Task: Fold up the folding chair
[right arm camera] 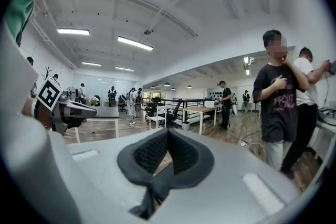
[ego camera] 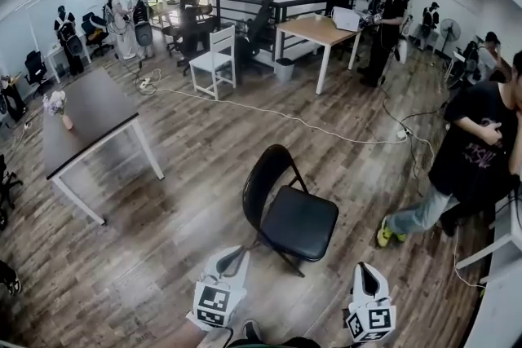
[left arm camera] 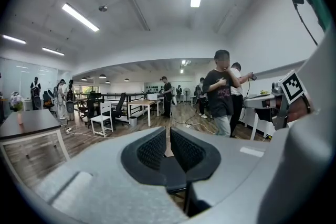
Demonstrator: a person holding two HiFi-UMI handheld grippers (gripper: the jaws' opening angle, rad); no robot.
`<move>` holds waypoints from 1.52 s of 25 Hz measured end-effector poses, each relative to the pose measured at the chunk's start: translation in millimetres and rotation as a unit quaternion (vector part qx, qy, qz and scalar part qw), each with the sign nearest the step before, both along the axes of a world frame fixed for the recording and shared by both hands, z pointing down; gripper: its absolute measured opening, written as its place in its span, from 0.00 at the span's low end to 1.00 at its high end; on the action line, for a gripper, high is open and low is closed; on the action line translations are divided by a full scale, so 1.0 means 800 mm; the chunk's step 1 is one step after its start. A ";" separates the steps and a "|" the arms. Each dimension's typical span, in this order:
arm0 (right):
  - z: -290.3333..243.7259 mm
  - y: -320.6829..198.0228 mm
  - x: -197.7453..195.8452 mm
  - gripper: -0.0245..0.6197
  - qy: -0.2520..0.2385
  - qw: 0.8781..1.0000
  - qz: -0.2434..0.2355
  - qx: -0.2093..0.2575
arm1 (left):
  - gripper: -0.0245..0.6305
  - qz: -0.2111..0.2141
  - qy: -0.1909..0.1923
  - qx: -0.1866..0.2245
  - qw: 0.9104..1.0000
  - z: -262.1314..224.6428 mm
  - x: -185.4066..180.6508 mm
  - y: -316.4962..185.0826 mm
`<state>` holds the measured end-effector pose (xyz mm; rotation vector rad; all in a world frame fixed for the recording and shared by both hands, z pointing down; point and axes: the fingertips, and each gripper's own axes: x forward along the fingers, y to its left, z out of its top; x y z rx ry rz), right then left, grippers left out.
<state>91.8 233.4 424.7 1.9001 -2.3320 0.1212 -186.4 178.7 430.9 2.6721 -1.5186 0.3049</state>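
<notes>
**Chair stands unfolded; both grippers shut and clear of it**

- Chair (ego camera: pixel 289 212): black, folding type. In the head view it sits just below centre, toward 6 o'clock. It is open and standing on the wood floor (ego camera: pixel 196 167). The seat is flat, and the back is upright at the seat's 10 o'clock side.
- Left gripper (ego camera: pixel 235 257): low in the head view at 7 o'clock, with its tips near the chair's front legs but apart from them. In its own view the jaws are pressed together with nothing between them, and only a sliver of floor shows past the pads.
- Right gripper (ego camera: pixel 364 268): low at 5 o'clock, off the seat's right corner and not touching it. In its own view the jaws are likewise closed and empty.
- Neither gripper is in contact with the chair.
- Dark table (ego camera: pixel 90 114): at 9 o'clock, well apart from the chair, with a small vase (ego camera: pixel 59 106) near its far-left edge.
- White chair (ego camera: pixel 216 61): at 11 o'clock, far back.
- Wooden table (ego camera: pixel 314 30): at 12 to 1 o'clock, with a bin (ego camera: pixel 284 69) beside its left leg.
- Cable (ego camera: pixel 285 116): runs across the floor between the chair and the far furniture.
- Person (ego camera: pixel 477 151): at 3 o'clock in a black shirt, standing by a white desk edge. This person also shows in both gripper views, right of centre.
</notes>
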 end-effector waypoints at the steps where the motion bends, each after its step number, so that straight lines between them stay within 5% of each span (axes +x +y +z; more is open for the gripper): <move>1: 0.003 -0.007 -0.005 0.04 -0.001 1.000 0.001 -0.004 | 0.09 0.000 0.000 -0.003 1.000 0.003 -0.006 -0.010; 16: 0.093 -0.191 0.022 0.04 -0.042 0.997 -0.003 -0.060 | 0.09 -0.021 -0.031 -0.035 0.999 0.044 -0.011 -0.175; 23: 0.172 -0.307 0.110 0.04 -0.044 0.994 0.019 -0.101 | 0.09 -0.046 -0.034 -0.067 0.996 0.080 0.033 -0.277; 34: 0.351 -0.401 0.195 0.04 -0.122 0.969 0.008 -0.216 | 0.10 -0.036 -0.123 -0.106 0.986 0.155 0.110 -0.397; 38: 0.396 -0.421 0.227 0.05 -0.161 0.960 0.022 -0.228 | 0.27 -0.036 -0.153 -0.132 0.979 0.168 0.131 -0.445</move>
